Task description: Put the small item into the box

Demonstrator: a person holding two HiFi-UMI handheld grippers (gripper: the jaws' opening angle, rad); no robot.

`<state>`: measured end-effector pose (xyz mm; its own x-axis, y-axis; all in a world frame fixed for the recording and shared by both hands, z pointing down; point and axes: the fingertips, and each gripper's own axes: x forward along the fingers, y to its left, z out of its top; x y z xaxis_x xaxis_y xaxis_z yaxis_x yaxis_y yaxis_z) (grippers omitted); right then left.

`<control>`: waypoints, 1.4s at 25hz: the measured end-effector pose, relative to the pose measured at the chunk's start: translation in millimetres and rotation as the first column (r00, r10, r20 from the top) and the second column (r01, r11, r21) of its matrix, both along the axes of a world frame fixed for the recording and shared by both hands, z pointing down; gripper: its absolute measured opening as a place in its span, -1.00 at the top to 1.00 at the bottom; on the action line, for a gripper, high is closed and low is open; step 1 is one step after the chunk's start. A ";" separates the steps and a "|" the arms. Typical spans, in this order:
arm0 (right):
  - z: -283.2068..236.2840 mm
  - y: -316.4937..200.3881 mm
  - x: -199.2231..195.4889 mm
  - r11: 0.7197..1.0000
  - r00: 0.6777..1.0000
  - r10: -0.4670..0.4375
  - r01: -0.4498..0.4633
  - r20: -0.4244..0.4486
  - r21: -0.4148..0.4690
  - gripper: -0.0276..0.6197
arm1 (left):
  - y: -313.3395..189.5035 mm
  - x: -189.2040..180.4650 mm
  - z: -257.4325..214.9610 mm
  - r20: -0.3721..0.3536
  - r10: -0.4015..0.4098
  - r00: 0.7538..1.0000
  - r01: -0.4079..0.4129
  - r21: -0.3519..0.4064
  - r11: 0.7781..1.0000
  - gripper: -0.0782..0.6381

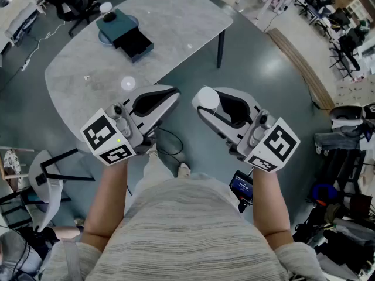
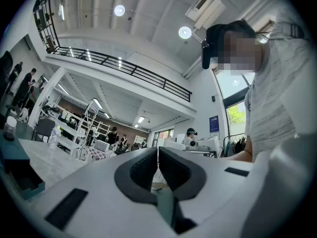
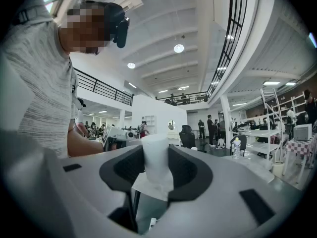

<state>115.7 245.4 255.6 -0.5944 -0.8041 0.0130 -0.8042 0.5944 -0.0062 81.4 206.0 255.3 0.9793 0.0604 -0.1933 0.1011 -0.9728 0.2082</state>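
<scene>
Right gripper (image 1: 206, 102): I hold it with the jaws clamped on a small white cylinder (image 1: 208, 98), and the dark pads press on its two sides. In the right gripper view the cylinder (image 3: 155, 155) stands in the middle of the jaw opening. Its long axis runs along the jaws, and its far end rises just past the fingertips. From the head view that rounded end points forward, toward the table (image 1: 176, 22). The surface is matte, smooth and plain white. A pale flat piece lies at its base, and I cannot tell what it is.

Left gripper (image 1: 171, 93): the jaws are together, pad against pad, with nothing between them.

Both grippers hang over the floor, just off the near edge of the table. The top is grey and marbled with rounded corners, and it stands on dark legs.

The box (image 1: 126, 33) is dark teal and rectangular, with a drawer-like tray drawn out on the near side. It rests on the far part of the table, well apart from the cylinder and from both grippers.
</scene>
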 end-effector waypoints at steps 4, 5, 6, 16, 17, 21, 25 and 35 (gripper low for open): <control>2.1 -0.7 1.1 1.000 1.000 0.003 -0.003 0.000 -0.004 0.38 | -0.2 1.7 2.1 0.003 0.005 1.000 -0.005 -0.004 1.000 0.73; 2.4 -1.0 1.5 1.000 1.000 0.004 -0.004 0.000 -0.004 0.38 | -0.3 2.3 2.7 0.003 0.007 1.000 -0.007 -0.005 1.000 0.73; 2.9 -1.2 2.0 1.000 1.000 0.004 -0.004 0.000 -0.005 0.38 | -0.5 3.0 3.4 0.003 0.007 1.000 -0.007 -0.006 1.000 0.73; 2.4 -9.9 5.1 1.000 1.000 -0.014 0.014 0.017 -0.001 0.37 | -5.6 9.9 4.9 0.002 0.007 1.000 -0.007 -0.012 1.000 0.73; 1.6 -11.8 5.4 1.000 1.000 -0.016 0.016 0.023 -0.002 0.37 | -7.1 10.2 4.8 0.002 0.006 1.000 -0.006 -0.012 1.000 0.73; 1.6 -18.8 7.2 1.000 0.999 -0.023 0.024 0.028 -0.006 0.37 | -13.4 11.2 5.7 0.002 -0.001 1.000 0.001 -0.015 1.000 0.73; 3.3 -30.8 9.6 0.999 0.999 -0.032 0.033 0.035 -0.009 0.37 | -25.0 11.5 8.1 0.003 -0.011 1.000 0.011 -0.018 1.000 0.73; -4.4 -102.0 4.0 0.997 0.996 -0.077 0.077 0.051 -0.001 0.37 | -91.1 8.2 2.3 0.008 -0.037 0.999 0.037 0.001 0.999 0.73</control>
